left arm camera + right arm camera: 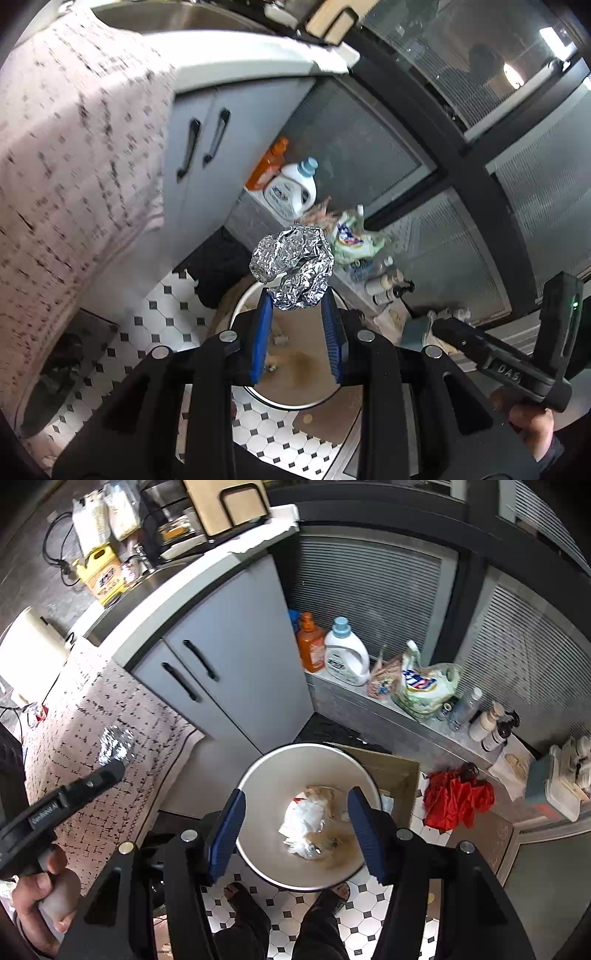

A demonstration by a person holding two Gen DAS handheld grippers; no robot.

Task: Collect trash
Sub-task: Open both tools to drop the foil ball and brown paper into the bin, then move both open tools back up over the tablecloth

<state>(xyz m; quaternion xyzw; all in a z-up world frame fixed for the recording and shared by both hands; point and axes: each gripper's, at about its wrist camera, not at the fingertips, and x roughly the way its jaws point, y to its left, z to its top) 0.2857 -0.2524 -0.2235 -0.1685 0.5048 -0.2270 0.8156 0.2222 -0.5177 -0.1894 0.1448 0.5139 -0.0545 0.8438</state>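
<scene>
Kitchen floor, black-and-white tile, round bin (258, 849) below the cabinet. My left gripper (297, 302) pinches the foil ball (291, 271) over the bin's far rim; it could bounce out if released early. My right gripper (295, 801) is spread, empty, with white wrappers (308, 821) inside the bin.

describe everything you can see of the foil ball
The foil ball is a crumpled, shiny silver wad of what looks like aluminium foil, loosely balled with many creases and a dark fold in the middle. It sits pinched at its lower part between the blue pads of the left tongs, held in the air by the round white bin. Nothing else touches it.
</scene>
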